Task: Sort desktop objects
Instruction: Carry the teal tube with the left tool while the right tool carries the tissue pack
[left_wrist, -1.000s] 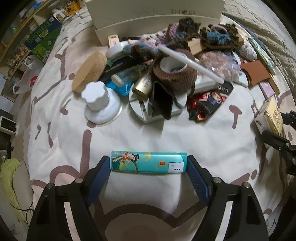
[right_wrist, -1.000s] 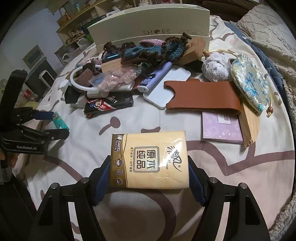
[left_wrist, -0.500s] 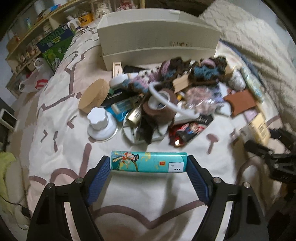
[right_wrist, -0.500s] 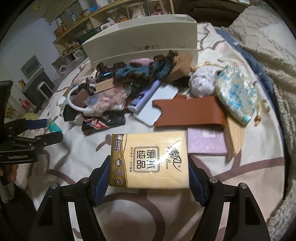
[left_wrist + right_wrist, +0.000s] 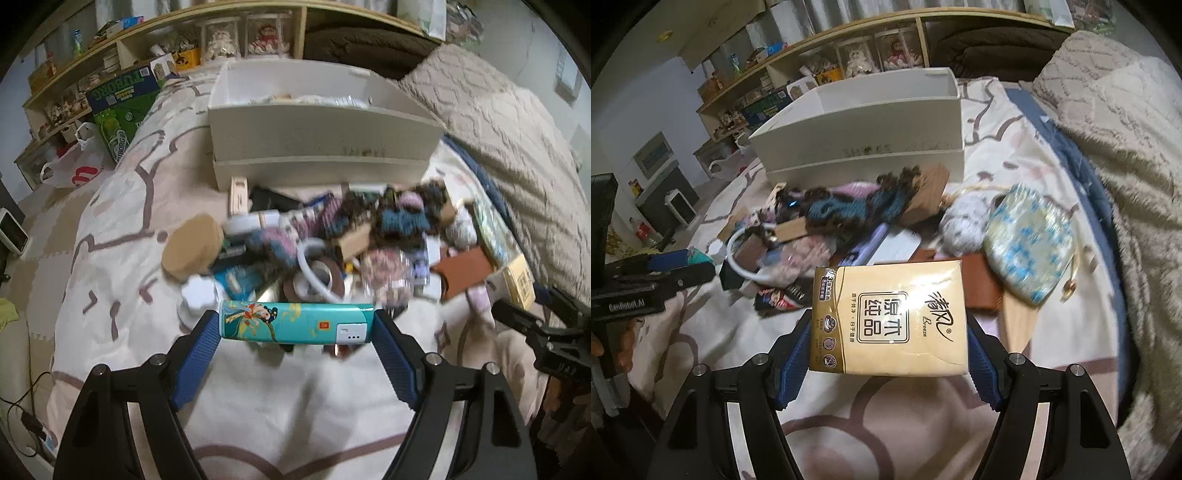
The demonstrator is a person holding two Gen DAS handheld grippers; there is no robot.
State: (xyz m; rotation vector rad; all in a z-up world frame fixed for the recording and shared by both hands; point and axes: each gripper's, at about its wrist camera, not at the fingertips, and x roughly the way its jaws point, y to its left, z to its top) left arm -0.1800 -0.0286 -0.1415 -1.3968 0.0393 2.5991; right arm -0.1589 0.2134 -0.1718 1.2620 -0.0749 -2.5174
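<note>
The left gripper [image 5: 297, 326] is pinching a teal case [image 5: 295, 323], the right gripper [image 5: 888, 325] a tissue pack [image 5: 888, 319]; both should be travelling level while clearing the white box [image 5: 317, 138] wall.

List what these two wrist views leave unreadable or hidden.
- White box: in the right wrist view its front wall hides the inside; the left wrist view shows contents, too small to name.
- Clutter pile: motion blur in both views smears single items.
- Teal case in the left gripper: underside hidden.
- Tissue pack in the right gripper: covers the items behind it.
</note>
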